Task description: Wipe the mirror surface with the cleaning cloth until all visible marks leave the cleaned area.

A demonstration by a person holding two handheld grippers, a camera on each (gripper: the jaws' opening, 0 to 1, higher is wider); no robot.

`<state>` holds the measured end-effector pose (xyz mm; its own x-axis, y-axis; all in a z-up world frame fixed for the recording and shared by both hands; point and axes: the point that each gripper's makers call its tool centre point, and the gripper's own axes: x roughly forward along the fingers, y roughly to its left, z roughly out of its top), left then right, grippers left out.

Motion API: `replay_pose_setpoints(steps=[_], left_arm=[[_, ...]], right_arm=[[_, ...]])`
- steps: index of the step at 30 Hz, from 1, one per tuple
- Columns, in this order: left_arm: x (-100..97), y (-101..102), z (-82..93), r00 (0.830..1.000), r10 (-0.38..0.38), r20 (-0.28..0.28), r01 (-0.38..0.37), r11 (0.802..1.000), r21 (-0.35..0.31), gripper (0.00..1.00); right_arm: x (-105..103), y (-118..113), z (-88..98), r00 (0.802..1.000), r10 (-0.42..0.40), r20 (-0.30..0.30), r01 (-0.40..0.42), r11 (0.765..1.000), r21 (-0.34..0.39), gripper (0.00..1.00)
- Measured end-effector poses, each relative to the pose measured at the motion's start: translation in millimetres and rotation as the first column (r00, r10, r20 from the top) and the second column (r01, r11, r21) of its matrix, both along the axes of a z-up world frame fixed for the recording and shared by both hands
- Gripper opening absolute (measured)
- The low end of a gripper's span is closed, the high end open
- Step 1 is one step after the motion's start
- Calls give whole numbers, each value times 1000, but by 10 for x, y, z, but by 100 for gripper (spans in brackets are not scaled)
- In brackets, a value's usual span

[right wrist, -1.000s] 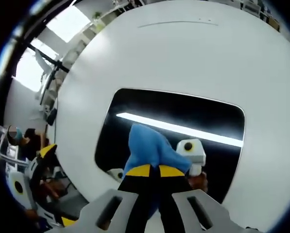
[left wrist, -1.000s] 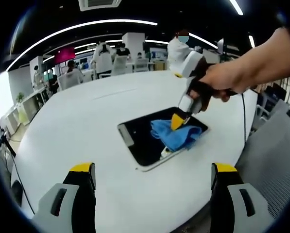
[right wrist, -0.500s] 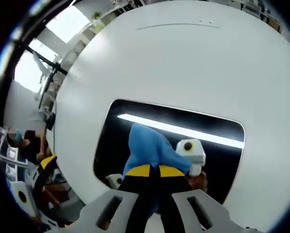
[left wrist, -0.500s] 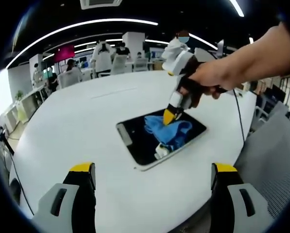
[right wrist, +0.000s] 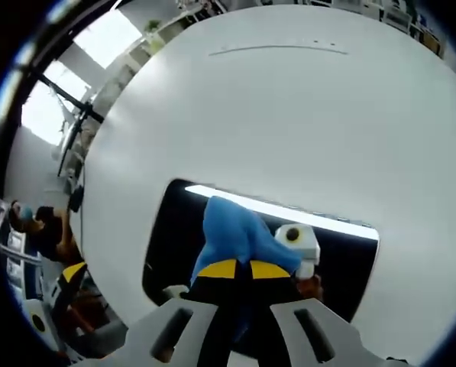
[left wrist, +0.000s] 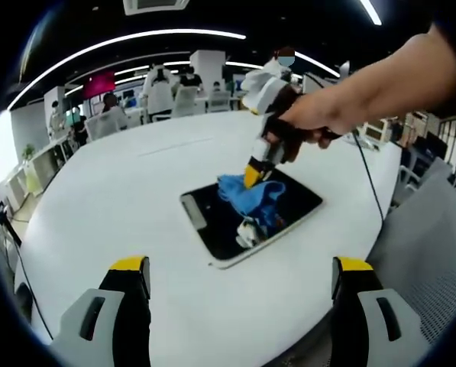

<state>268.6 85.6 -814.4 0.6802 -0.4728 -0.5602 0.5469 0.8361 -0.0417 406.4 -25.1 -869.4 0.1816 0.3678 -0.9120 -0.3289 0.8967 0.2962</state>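
Right gripper [right wrist: 235, 269]: jaws together, clamped on the cleaning cloth [right wrist: 239, 233], which bunches up just ahead of the yellow tips and presses onto the mirror [right wrist: 182, 229].
Right gripper, seen from the left gripper view: the right gripper [left wrist: 254, 174] comes down steeply from a hand [left wrist: 312, 122], its tip on the cloth [left wrist: 250, 199] near the far edge of the mirror [left wrist: 212, 229].
Left gripper [left wrist: 239, 294]: jaws wide apart, holding nothing, hovering above the bare worktop [left wrist: 136, 191] on the near side of the mirror, well apart from it.
Mirror: lies flat on the white round worktop [right wrist: 289, 115], dark glass reflecting 1 bright ceiling light strip; I cannot tell marks from reflections on it.
Risk 1: nothing steadies the mirror, so a hard push could probably slide it across the smooth worktop.
Risk 2: the cloth is bunched, so a hard jaw tip might scrape the glass.
Risk 3: glare may hide leftover smears.
Writing: no readable brand, label or text.
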Motion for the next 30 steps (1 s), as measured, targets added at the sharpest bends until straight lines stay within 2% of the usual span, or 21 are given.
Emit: replay_pose_setpoints(steps=[19, 20, 30], left_arm=[[-3, -12, -13, 1000, -11, -3, 11, 1000, 1, 99], [-2, -9, -15, 1000, -10, -4, 10, 1000, 0, 99], [6, 2, -14, 1000, -3, -3, 3, 1000, -11, 99]], right_arm=[[381, 31, 0, 999, -26, 37, 26, 1000, -16, 0], [422, 34, 1, 998, -18, 57, 19, 1000, -20, 0], [468, 59, 14, 998, -23, 54, 25, 999, -32, 0]])
